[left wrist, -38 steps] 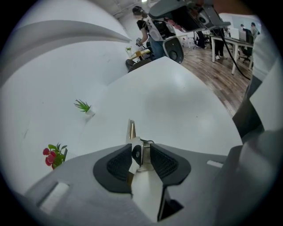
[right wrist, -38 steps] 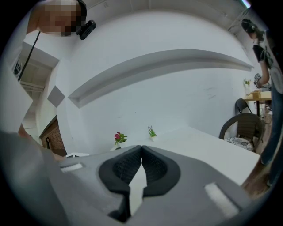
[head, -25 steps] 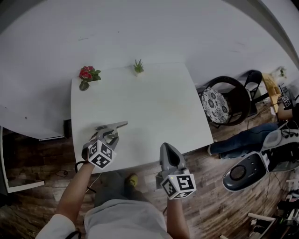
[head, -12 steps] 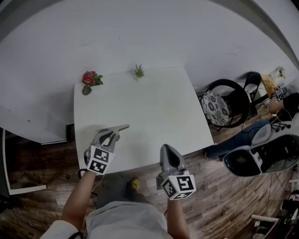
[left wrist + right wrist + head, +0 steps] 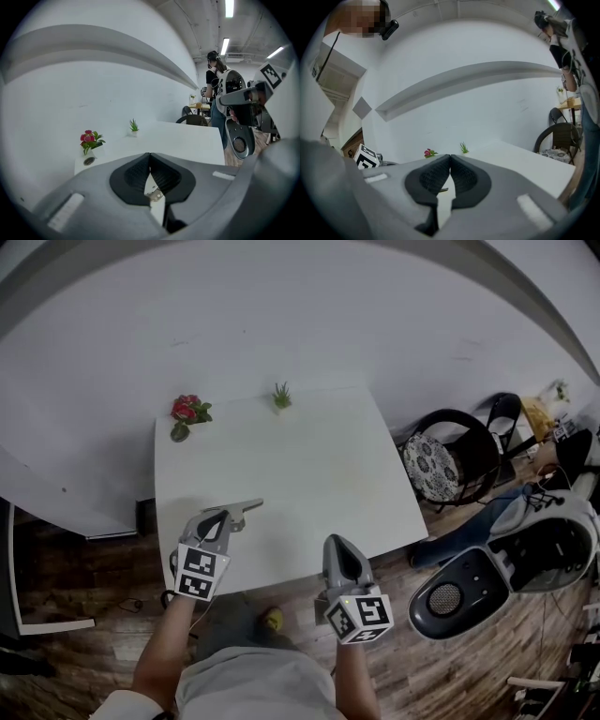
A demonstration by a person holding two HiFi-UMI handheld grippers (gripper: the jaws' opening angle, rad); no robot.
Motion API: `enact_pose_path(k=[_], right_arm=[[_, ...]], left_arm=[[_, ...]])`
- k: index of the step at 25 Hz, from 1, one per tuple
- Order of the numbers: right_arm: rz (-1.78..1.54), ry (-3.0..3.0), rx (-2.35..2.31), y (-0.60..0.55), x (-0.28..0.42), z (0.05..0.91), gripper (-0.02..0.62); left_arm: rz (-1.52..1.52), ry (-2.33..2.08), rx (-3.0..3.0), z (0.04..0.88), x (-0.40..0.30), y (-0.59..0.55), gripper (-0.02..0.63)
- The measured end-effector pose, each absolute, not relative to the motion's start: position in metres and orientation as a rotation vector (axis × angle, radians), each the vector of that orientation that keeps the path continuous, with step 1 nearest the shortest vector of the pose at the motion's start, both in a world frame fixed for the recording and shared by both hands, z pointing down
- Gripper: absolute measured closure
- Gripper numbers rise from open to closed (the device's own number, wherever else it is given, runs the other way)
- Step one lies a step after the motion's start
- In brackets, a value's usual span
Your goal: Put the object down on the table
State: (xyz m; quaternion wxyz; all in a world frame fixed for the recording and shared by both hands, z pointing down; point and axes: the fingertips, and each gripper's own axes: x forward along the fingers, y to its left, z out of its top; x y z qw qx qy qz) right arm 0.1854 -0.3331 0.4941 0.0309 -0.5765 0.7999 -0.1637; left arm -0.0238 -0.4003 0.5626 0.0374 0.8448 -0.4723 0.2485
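My left gripper (image 5: 255,504) hangs over the near left part of the white table (image 5: 309,465). Its jaws have just been closing and now stand shut, pads meeting (image 5: 150,155), with nothing gripped between them. Through the gap below the pads only a small metal piece (image 5: 154,194) and white tabletop show. My right gripper (image 5: 336,542) hovers at the table's near edge, also shut and empty (image 5: 450,156). I see no loose object lying on the table near either gripper.
A red flower pot (image 5: 187,412) and a small green plant (image 5: 281,396) stand at the table's far edge by the wall. Right of the table are a black chair with a patterned cushion (image 5: 433,454) and a white wheeled machine (image 5: 487,573) on the wooden floor.
The left gripper's jaws went from spread wide to shut, and it lifted a little off the table. The right gripper stayed put. The white machine at the right shifted.
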Motion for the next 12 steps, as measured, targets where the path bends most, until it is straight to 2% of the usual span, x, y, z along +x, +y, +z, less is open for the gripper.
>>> enact_pose_path(k=[12], right_arm=[[-0.471,2.467,-1.763,-0.326,0.178,0.488,0.592]], left_arm=[[0.665,-1.516,2.6,0.534,-0.042,-0.385,0.597]])
